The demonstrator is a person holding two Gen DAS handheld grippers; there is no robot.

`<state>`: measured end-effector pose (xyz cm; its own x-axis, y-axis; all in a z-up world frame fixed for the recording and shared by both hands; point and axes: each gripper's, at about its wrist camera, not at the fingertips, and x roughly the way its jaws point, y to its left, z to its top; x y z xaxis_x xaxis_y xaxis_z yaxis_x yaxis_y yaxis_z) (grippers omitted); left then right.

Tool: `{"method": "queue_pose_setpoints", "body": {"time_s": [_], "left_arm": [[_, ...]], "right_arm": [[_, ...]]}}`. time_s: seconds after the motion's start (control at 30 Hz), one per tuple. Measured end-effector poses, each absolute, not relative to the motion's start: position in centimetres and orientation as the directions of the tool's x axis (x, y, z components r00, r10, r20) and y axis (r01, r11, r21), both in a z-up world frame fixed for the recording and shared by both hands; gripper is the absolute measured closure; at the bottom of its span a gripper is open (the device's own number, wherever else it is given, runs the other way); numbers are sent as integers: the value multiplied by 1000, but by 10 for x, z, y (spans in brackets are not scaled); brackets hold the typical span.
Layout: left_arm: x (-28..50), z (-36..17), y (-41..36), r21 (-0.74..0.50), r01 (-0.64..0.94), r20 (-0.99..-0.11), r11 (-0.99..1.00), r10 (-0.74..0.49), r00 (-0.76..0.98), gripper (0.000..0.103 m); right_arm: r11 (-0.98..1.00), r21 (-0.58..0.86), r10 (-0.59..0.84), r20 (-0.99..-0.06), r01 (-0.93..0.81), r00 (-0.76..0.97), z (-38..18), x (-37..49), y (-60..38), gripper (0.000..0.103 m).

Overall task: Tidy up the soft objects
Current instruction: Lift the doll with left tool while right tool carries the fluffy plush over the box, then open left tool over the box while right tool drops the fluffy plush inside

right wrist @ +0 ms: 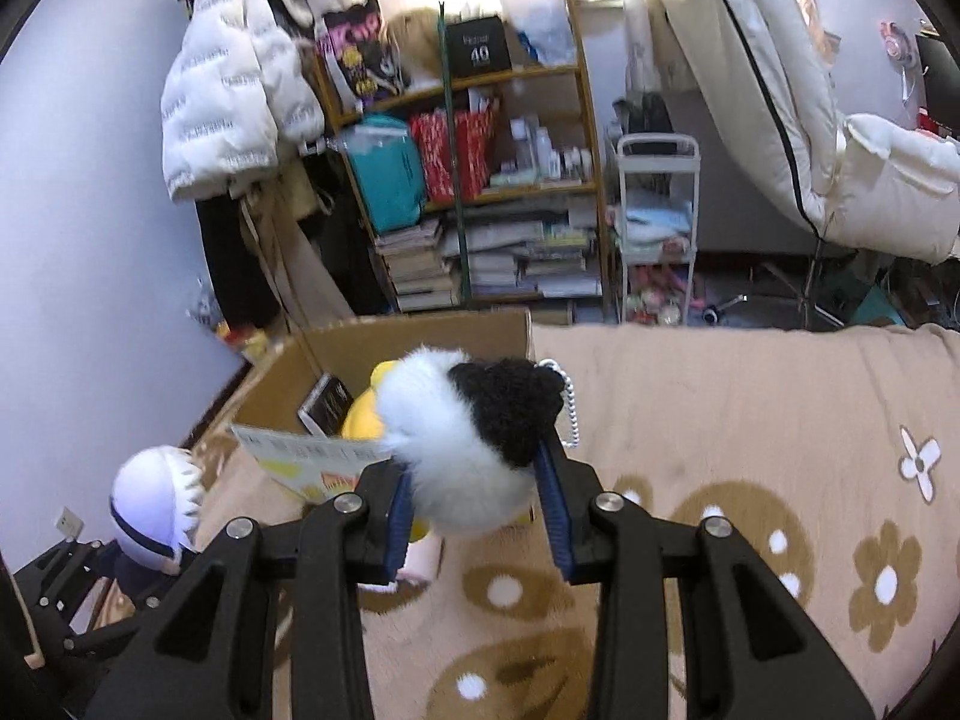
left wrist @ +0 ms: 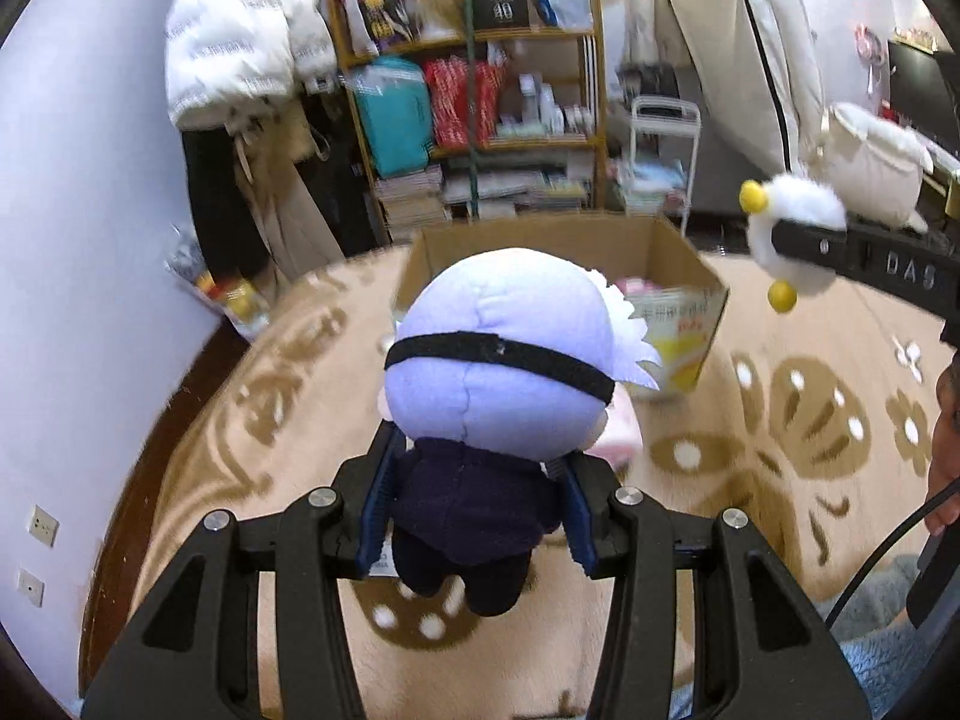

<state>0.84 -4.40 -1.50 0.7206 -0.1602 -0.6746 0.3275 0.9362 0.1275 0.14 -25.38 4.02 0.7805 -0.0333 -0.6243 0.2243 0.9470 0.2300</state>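
Toys aloft: left gripper (left wrist: 474, 504) clamps the blindfolded plush doll (left wrist: 498, 360), right gripper (right wrist: 474, 504) pinches the fluffy white keychain plush (right wrist: 462, 450), cardboard box (right wrist: 420, 330) part-filled, both drops pending.

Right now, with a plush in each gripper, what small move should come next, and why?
Probably carry the doll in the left gripper forward over the box and let go. Both toys are gripped and lifted, the box stands open just ahead, and the right gripper with its fluffy toy can follow.

Bright daylight blown out at 12 o'clock behind the shelf (left wrist: 474, 90) in both views. Left view motion-blurred, shelf smeared; right view sharper. Heavy fisheye bending, black vignette at corners. Soft shadows, no harsh glare elsewhere.
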Motion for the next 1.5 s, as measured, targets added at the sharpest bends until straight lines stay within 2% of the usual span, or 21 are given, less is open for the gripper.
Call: {"method": "queue_pose_setpoints", "body": {"time_s": [0.47, 0.57, 1.0, 1.13, 1.23, 1.5], "left_arm": [[15, 34, -34, 198, 246, -502, 949, -118, 857, 56], [27, 32, -38, 236, 249, -503, 939, -101, 858, 56], [76, 55, -52, 247, 251, -454, 936, -117, 883, 56], [97, 49, -56, 211, 220, -492, 952, -91, 866, 56], [109, 36, -57, 152, 218, -522, 964, -109, 846, 56], [128, 3, -70, 172, 266, -553, 948, -131, 823, 56]], "right_arm": [[956, 268, 37, -518, 121, 855, 71, 6, -241, 64], [960, 257, 32, -500, 113, 865, 71, 11, -240, 64], [965, 245, 9, -395, 96, 919, 77, 35, -254, 64], [964, 246, 4, -406, 105, 914, 69, 44, -256, 64], [957, 268, 19, -448, 114, 894, 59, 55, -258, 63], [958, 261, 39, -523, 117, 851, 32, 74, -261, 63]]}}
